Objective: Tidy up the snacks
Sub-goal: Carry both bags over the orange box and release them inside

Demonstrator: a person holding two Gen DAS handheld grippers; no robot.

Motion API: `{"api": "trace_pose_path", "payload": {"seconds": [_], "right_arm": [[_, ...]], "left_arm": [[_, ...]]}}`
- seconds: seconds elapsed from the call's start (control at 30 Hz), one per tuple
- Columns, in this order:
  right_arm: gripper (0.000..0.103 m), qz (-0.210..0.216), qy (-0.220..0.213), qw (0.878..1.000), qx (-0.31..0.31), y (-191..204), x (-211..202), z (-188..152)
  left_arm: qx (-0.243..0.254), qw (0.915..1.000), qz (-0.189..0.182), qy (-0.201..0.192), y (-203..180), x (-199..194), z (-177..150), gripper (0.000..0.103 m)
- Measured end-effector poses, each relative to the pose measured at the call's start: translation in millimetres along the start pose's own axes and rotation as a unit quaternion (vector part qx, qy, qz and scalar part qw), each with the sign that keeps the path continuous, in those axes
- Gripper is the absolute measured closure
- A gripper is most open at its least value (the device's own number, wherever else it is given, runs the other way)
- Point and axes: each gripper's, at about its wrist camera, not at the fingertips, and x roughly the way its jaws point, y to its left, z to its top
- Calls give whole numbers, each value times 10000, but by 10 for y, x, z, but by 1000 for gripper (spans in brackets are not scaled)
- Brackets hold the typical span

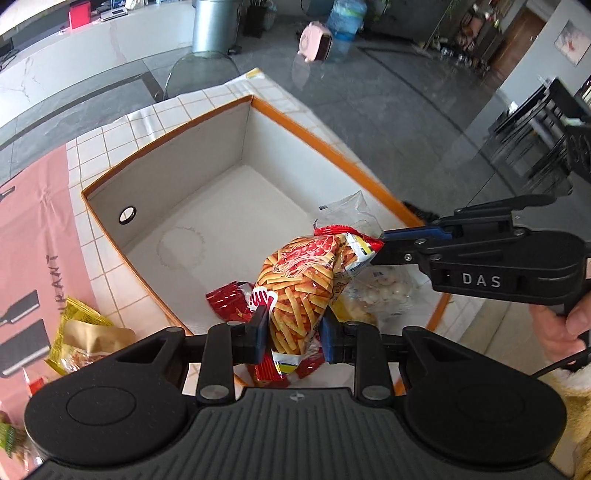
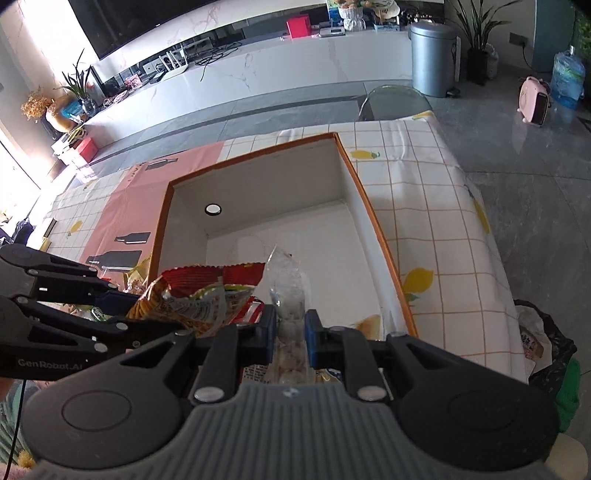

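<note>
Left wrist view: the fries-print snack bag [image 1: 299, 291] hangs over the near end of the orange-rimmed box [image 1: 332, 147], its lower end hidden behind the left gripper [image 1: 295, 332] pinching it. Beside it, the right gripper [image 2: 290, 338] clamps a clear packet [image 2: 288, 291], contents hard to make out.

Premises are a home living area. Evidence: a long white marble-look media counter [image 2: 295, 55] beneath a large dark wall-mounted screen [image 2: 155, 22], potted green plants [image 2: 476, 40], a grey cylindrical pedal bin [image 2: 433, 59], and a lemon-print checked tablecloth [image 2: 436, 206] over the table.
</note>
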Motion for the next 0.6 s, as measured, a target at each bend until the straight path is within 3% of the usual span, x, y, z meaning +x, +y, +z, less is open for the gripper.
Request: {"api": "trace_pose_path", "payload": {"seconds": [0.23,0.43,0.6], "right_arm": [[90,250,190,9993,206,-26,296,111],[90,209,460,9984,269,-55,580,158],[90,148,655,9967,457,-111,745,166]], "left_arm": [[-13,9979,584,274,7,253,60,72],[-127,9969,673,388,68,411,127,71],[99,9953,828,494,28,527,168,70]]}}
